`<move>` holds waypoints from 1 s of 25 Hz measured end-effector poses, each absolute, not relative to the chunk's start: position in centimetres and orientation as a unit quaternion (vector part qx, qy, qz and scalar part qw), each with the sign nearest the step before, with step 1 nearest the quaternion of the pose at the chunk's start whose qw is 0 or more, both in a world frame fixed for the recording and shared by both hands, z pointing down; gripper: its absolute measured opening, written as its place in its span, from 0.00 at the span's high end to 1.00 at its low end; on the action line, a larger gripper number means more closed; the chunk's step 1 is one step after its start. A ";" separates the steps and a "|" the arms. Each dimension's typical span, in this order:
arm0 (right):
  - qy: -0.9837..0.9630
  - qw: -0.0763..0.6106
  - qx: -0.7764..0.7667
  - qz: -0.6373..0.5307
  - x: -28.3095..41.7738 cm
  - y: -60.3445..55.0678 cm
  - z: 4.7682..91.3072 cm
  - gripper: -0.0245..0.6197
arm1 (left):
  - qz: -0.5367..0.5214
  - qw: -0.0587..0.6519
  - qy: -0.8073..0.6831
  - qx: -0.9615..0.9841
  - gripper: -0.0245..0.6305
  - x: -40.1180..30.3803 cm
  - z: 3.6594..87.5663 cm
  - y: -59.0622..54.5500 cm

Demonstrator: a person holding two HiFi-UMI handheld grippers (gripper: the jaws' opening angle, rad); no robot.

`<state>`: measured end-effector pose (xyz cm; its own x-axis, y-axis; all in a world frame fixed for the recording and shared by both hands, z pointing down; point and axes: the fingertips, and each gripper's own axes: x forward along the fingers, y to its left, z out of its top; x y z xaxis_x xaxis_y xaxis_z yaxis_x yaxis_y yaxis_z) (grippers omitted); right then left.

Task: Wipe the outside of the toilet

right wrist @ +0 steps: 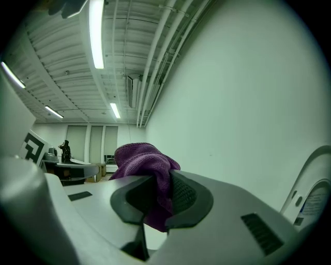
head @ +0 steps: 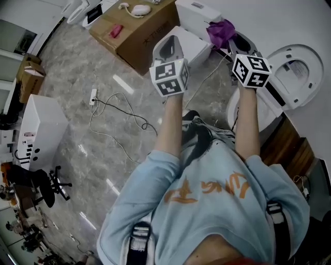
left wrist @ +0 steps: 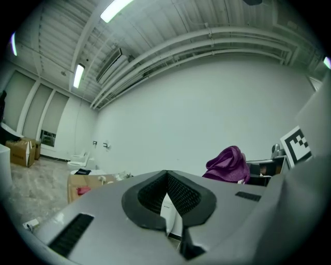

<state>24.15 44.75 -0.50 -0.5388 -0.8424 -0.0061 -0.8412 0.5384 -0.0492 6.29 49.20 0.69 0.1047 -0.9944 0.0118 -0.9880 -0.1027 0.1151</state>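
The white toilet (head: 296, 76) stands at the right with its lid up; its lid edge (right wrist: 313, 192) shows in the right gripper view. My right gripper (head: 228, 40) is held up in the air left of the toilet, apart from it. It is shut on a bunched purple cloth (head: 221, 31) (right wrist: 145, 161), pinched between the jaws of the right gripper (right wrist: 164, 187). My left gripper (head: 168, 49) (left wrist: 166, 180) is raised beside it, shut with nothing held. The purple cloth (left wrist: 229, 164) also shows in the left gripper view.
A cardboard box (head: 135, 27) with small items on top lies ahead, with white boxes (head: 196, 15) beside it. A power strip (head: 93, 97) and a black cable (head: 121, 116) lie on the marble floor. A white cabinet (head: 40, 129) and an office chair (head: 44, 187) stand at left.
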 end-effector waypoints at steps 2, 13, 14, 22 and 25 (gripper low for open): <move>0.877 0.017 -0.480 -0.024 24.3 44.3 -0.3 0.86 | -0.035 0.051 -0.673 0.737 0.93 5.9 1.1 49.1; 0.877 0.043 -0.479 -0.005 23.2 40.3 -2.8 0.86 | -0.026 0.035 -0.690 0.722 0.93 3.3 1.0 45.4; 0.877 0.044 -0.478 -0.001 23.1 39.9 -2.9 0.86 | -0.029 0.035 -0.691 0.721 0.93 3.1 0.9 44.9; 0.874 0.044 -0.484 0.006 22.6 34.5 -1.8 0.86 | -0.040 0.034 -0.683 0.728 0.93 2.2 2.0 39.2; 0.880 0.032 -0.473 0.005 21.5 32.3 -0.4 0.86 | -0.038 0.036 -0.682 0.730 0.93 2.1 3.1 36.4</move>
